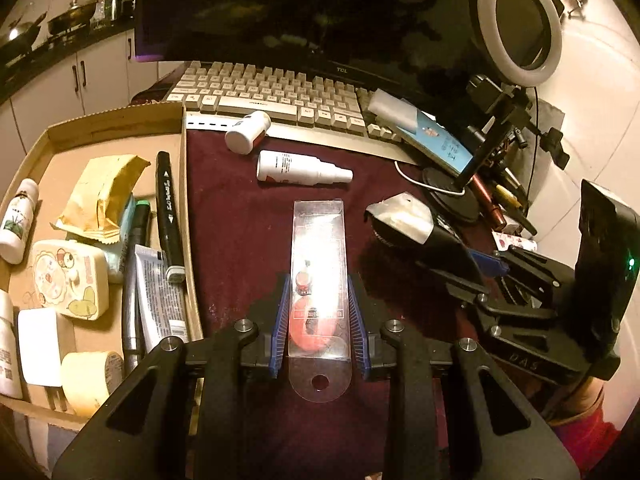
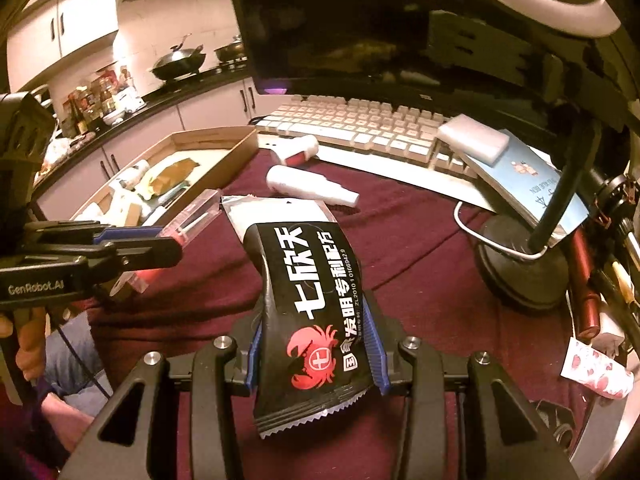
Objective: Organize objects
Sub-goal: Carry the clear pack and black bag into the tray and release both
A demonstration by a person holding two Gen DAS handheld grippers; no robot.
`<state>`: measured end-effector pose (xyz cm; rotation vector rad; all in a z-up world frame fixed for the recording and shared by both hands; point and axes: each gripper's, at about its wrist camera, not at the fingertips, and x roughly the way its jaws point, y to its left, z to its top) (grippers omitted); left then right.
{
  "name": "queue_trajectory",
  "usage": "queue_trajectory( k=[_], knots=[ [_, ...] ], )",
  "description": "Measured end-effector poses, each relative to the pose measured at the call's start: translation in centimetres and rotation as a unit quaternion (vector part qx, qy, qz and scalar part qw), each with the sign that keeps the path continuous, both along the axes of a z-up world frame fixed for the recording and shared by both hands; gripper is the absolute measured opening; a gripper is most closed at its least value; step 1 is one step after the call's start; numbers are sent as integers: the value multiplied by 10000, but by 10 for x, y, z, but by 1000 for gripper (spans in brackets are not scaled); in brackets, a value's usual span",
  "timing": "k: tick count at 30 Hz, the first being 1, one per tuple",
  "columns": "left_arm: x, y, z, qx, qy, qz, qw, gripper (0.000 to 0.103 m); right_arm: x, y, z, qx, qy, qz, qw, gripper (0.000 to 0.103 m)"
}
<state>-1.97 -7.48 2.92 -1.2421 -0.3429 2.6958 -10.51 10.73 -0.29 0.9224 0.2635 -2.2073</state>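
cardboard tray (image 1: 182, 168) sits just left of both loads, long side running away toward the keyboard | left gripper (image 1: 319, 320) nearer the tray, clamps clear plastic box (image 1: 319, 264), long axis pointing straight ahead | right gripper (image 2: 316, 356) farther right, pinches black snack packet (image 2: 312, 300), drooping forward | likely leftward drop into tray

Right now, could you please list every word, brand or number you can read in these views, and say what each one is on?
"七欣天" and "ZL2010 1 0166942 9": black packet in the right gripper.
"GenRobot.AI": left gripper body.
"DAS": right gripper body, left wrist view.
"TCL": monitor bezel.
Too small or blurred: the black marker, the tube, the spray bottle, the blue booklet, the clear box.
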Motion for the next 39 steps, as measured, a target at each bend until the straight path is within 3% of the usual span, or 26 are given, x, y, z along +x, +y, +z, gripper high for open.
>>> queue_trajectory(
  k=[6,13,18,24,29,34,37,39],
  knots=[
    [6,-26,15,141,139,215,9996,27,9,-3,4,-35,47,70,10000,42],
    [19,-103,36,265,431,1140,9922,27,7,-3,3,-67,-17,69,10000,42],
    [22,-143,31,75,324,1639,9859,27,12,-5,4,-64,-11,129,9999,42],
    [20,-181,6,247,70,1990,9797,27,16,-9,4,-55,-17,206,9998,42],
    [13,-190,-11,-107,-189,2276,9735,27,19,-10,7,-98,8,221,9997,42],
    [11,-188,-19,-446,-392,2263,9723,27,18,-18,16,-58,22,301,9995,42],
    [12,-179,-16,-803,-519,2219,9704,27,23,-36,29,111,220,534,9983,42],
    [14,-178,-17,-784,-584,2195,9707,27,26,-54,40,287,444,804,9954,42]
  ],
)
